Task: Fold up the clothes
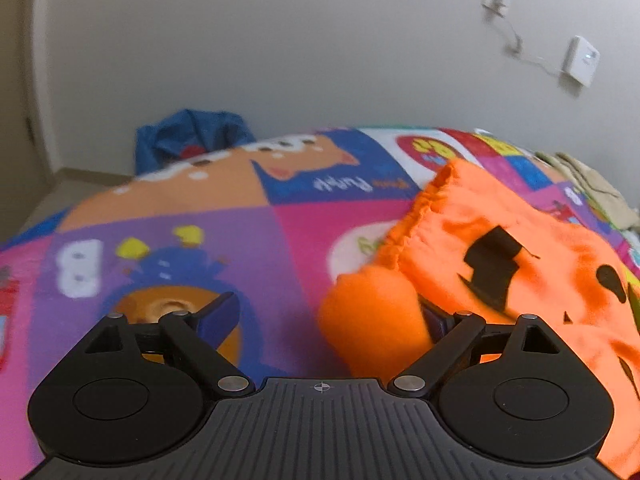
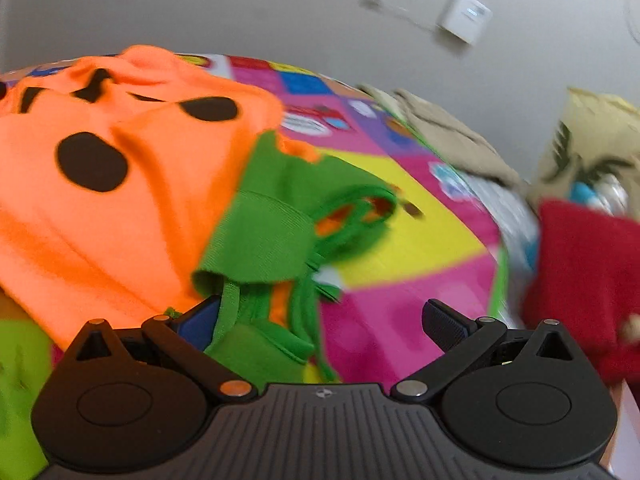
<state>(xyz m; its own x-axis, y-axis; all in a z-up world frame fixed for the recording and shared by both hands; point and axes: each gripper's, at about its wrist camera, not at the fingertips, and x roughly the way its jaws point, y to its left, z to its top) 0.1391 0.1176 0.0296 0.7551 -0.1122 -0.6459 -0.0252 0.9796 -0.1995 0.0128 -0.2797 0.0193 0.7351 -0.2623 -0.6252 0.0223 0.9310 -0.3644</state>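
1. Left gripper [image 1: 330,316]: jaws spread wide. The left finger [image 1: 218,316] stands over the bare mat. The right finger is mostly hidden behind a rolled orange sleeve [image 1: 370,320]. Nothing is pinched between the fingers.
2. Right gripper [image 2: 320,322]: jaws spread wide. The left finger [image 2: 198,322] sits at the edge of the green collar fabric; the right finger [image 2: 446,326] is over the mat, apart from the cloth. Green fabric lies in the gap, but neither finger clamps it.
3. Costume [image 1: 500,248]: an orange garment with black face shapes and a black hat print. It lies crumpled on the mat [image 1: 180,240], to the right in the left wrist view and to the left in the right wrist view [image 2: 120,160].
4. Collar [image 2: 268,236]: green, with thin green cords [image 2: 352,216] looped onto the mat. It joins the orange body and reaches the base of the right gripper.
5. Mat: multicoloured cartoon panels, covering the work surface under the costume.
6. Beige garment [image 2: 444,132]: lies at the far right edge of the mat, well apart from the costume.
7. Red cloth [image 2: 580,280]: at the right, beyond the mat edge.
8. Blue bag [image 1: 188,140]: on the floor behind the mat, against the wall [image 1: 280,40].
9. Wall box [image 1: 580,60]: white, mounted on the wall, with a cable running to a second white fitting.
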